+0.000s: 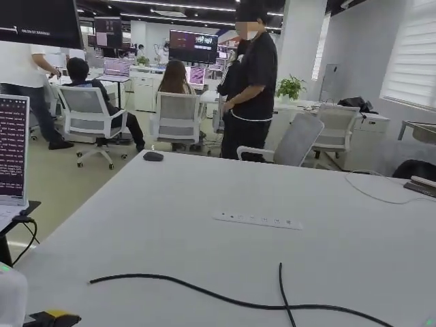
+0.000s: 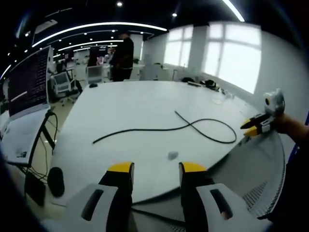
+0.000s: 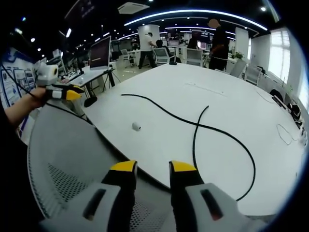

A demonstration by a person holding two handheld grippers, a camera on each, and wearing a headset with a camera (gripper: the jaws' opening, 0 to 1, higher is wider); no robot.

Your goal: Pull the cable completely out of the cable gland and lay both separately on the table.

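A long black cable (image 1: 225, 300) lies loose on the white table (image 1: 170, 225), crossing over itself near the front edge. In the left gripper view the cable (image 2: 193, 126) curls into a loop, and a small pale cable gland (image 2: 172, 155) sits apart from it by the table edge. The right gripper view has the same gland (image 3: 136, 126) lying clear of the cable (image 3: 193, 128). My left gripper (image 2: 155, 169) hangs off the table edge, open and holding nothing. My right gripper (image 3: 153, 168) is also open and off the table. The left gripper (image 1: 51, 318) peeks in at the head view's bottom left.
A white power strip (image 1: 257, 219) lies mid-table, a dark mouse (image 1: 152, 156) at the far edge, a laptop (image 1: 12, 150) at the left. A thin white cord (image 1: 381, 194) trails at the right. A person (image 1: 251, 82) stands beyond the table among office chairs. A mesh chair (image 3: 67, 159) is under the right gripper.
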